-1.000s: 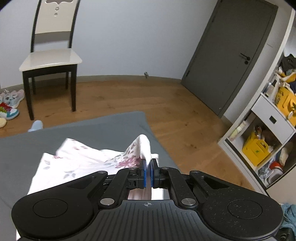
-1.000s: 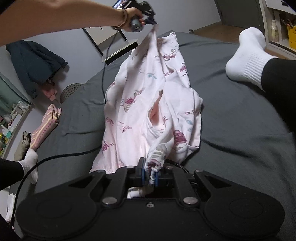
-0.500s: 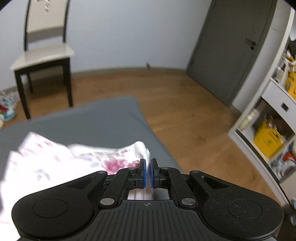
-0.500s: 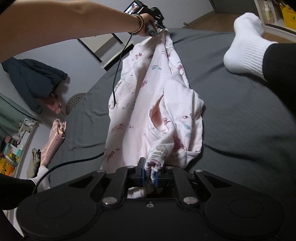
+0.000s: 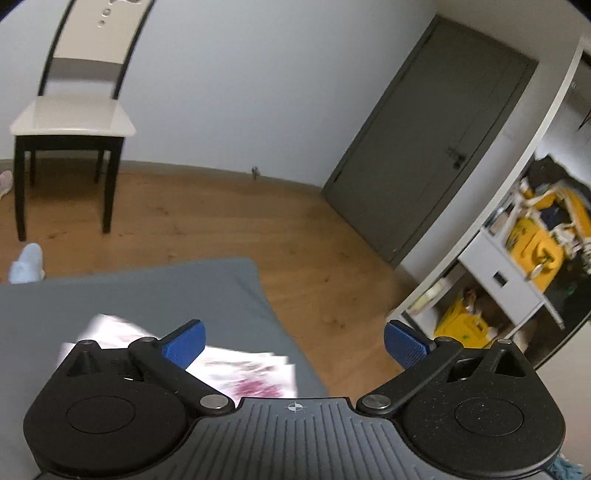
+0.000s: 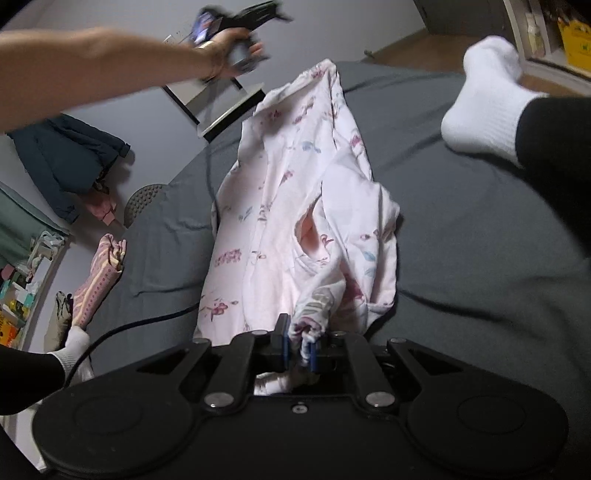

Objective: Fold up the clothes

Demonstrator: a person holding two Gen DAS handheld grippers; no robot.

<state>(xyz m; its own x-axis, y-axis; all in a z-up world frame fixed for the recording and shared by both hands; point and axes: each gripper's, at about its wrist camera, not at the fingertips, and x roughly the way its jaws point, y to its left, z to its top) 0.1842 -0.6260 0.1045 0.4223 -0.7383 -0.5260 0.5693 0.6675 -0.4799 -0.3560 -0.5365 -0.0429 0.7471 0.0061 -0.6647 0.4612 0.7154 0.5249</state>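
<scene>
A pale pink floral garment [image 6: 295,206] lies stretched lengthwise on the dark grey bed [image 6: 480,240]. My right gripper [image 6: 298,349] is shut on a bunched end of it at the near side. My left gripper [image 5: 293,345] stands wide open above the bed's corner, nothing between its blue pads [image 5: 184,341]. Below it the far end of the floral garment [image 5: 255,376] rests flat on the sheet. In the right wrist view the left gripper [image 6: 251,22] is held up in a hand, clear of the cloth.
A person's legs in black trousers and white socks [image 6: 487,99] rest on the bed at right and left. A striped pink cloth [image 6: 98,277] lies left. A chair [image 5: 70,122], wooden floor [image 5: 258,229], grey door [image 5: 436,158] and cluttered white shelves [image 5: 517,266] lie beyond the bed.
The left gripper has opened and let go of the garment's far end, which dropped onto the bed. The left hand has lifted away. The right gripper still holds its end.
</scene>
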